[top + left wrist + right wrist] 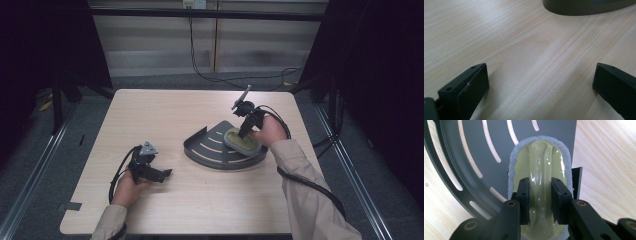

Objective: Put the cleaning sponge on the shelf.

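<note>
A dark grey quarter-round shelf tray (210, 150) with curved slots lies on the wooden table (165, 115), right of centre. On its right part rests a scrubber (239, 141) with a pale yellow-green glossy handle and a grey pad rim. My right gripper (243, 132) points down onto it. In the right gripper view the jaws of the right gripper (540, 181) are shut on the raised ridge of the scrubber (540, 157) over the tray (474, 147). My left gripper (167, 173) rests low on the table at the front left, open and holding nothing. In its own view the left gripper (540, 85) has its jaws wide apart, with the tray wall (584, 6) ahead.
Bare wood lies between my left gripper and the tray. A black cable (200, 70) trails over the floor beyond the table's far edge. Metal rails (35, 165) run along the floor on both sides, and dark curtains (45, 40) flank the space.
</note>
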Tool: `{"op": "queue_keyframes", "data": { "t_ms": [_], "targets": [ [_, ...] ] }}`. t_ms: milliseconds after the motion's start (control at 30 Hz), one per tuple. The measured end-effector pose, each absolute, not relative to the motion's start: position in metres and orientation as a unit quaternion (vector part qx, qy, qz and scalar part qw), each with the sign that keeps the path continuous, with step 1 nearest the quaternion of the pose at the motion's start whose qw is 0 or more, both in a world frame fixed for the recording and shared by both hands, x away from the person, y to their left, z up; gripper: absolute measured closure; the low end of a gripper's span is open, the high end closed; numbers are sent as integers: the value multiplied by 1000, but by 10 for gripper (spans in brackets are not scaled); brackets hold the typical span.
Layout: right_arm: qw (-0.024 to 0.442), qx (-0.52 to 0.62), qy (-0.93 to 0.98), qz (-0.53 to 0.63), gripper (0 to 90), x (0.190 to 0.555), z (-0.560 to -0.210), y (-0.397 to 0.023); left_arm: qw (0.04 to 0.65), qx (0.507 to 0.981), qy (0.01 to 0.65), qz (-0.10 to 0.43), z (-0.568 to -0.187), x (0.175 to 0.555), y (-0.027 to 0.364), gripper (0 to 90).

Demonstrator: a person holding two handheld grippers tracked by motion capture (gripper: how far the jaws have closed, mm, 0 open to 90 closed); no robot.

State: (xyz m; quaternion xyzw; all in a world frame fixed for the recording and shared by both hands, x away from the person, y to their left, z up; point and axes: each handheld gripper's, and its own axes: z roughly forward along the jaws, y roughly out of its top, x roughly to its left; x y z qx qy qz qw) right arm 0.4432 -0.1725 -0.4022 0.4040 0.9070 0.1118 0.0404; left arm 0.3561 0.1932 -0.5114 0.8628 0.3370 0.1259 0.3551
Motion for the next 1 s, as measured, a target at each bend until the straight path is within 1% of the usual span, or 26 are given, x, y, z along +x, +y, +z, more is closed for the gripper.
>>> {"op": "queue_keyframes", "data": {
  "t_ms": [367, 1000],
  "targets": [
    [35, 407, 907, 103, 712, 440, -416, -178, 355, 863, 337, 126, -511, 356, 193, 0],
    [34, 407, 908, 91, 711, 437, -422, -185, 355, 863, 337, 126, -511, 356, 193, 0]
  ]
}}
